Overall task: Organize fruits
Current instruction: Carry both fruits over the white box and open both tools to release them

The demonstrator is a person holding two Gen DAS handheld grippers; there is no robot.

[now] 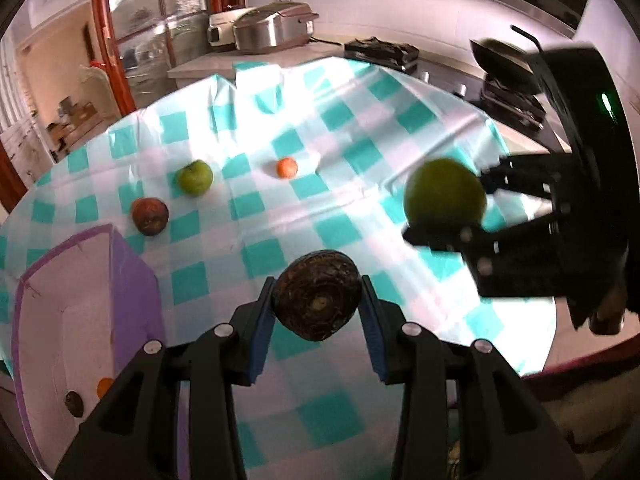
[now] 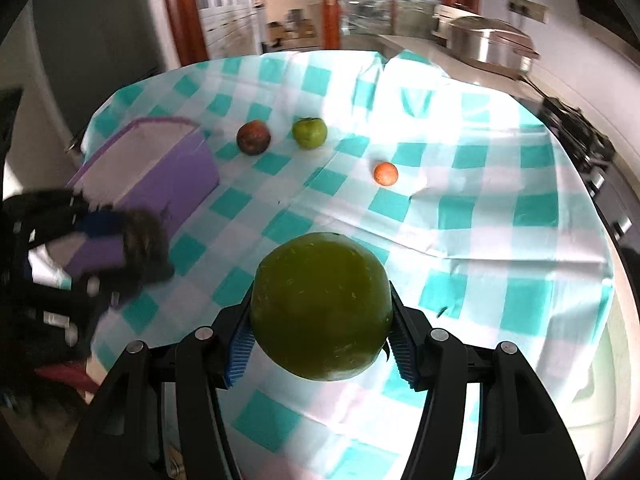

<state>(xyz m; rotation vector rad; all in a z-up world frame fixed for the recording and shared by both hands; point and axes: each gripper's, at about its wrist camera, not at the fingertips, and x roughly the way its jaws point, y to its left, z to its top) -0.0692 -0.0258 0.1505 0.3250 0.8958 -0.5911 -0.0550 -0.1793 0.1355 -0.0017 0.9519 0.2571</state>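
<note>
Fruits sit in both grippers and on the table. The left gripper (image 1: 318,300) has its two fingers squeezed on a dark brown fruit (image 1: 317,295), one blue pad on each side. It holds that fruit up above the checked tablecloth (image 1: 280,216), near the purple box (image 1: 132,276). The right gripper (image 2: 320,320) has its fingers squeezed on a big green fruit (image 2: 320,306), also up off the cloth. In the left wrist view this same gripper (image 1: 452,216) shows on the right side with the green fruit (image 1: 445,193) in it, a bit blurry.

Three more fruits lie on the cloth, away from both grippers. A reddish brown fruit (image 2: 253,137) lies closest to the far end of the purple box. A small green fruit (image 2: 309,132) is just beside it. A little orange fruit (image 2: 386,173) lies by itself, well apart from those two.

The purple box is open on top and white inside. Down in it are a small brown thing (image 1: 74,404) and a bit of something orange (image 1: 105,386), partly hidden by the left gripper's frame.

Nothing lies on the cloth between the grippers and the box. Past the table, on a counter, stands a silver cooker (image 1: 276,26), and dark pans (image 1: 506,65) sit on a stove to the right.
</note>
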